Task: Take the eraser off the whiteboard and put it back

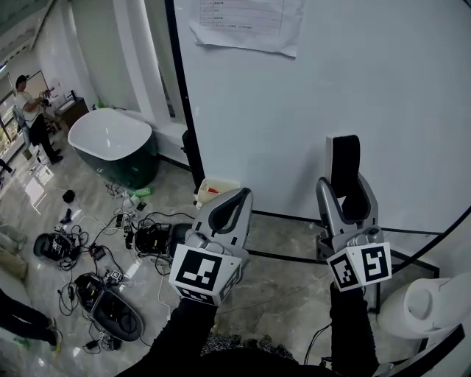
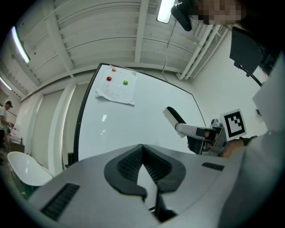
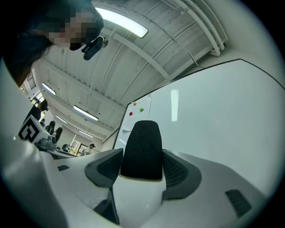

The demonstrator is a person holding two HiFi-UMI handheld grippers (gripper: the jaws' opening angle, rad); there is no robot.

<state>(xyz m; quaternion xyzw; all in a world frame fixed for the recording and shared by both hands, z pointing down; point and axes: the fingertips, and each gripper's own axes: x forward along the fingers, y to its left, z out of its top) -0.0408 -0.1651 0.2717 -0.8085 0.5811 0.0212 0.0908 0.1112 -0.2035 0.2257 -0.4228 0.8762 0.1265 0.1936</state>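
Eraser: pinched upright between the jaws of the right gripper, black felt face toward that gripper's camera, upper end standing clear above the jaw tips.
Right gripper: jaws spread wide, pressed on the eraser's two sides.
Left gripper: jaw tips pressed together on nothing, beside the right gripper and apart from it.
Whiteboard: directly ahead of both grippers, bare apart from a paper sheet far above them.
Step in hand: eraser apparently off the board and carried; the return is not yet done.
Next move: likely carry the eraser forward, set it flat against the board, then spread the jaws.
Hard to make out: whether the eraser touches the board; its lower end, buried between the jaws; where on the board it belongs.
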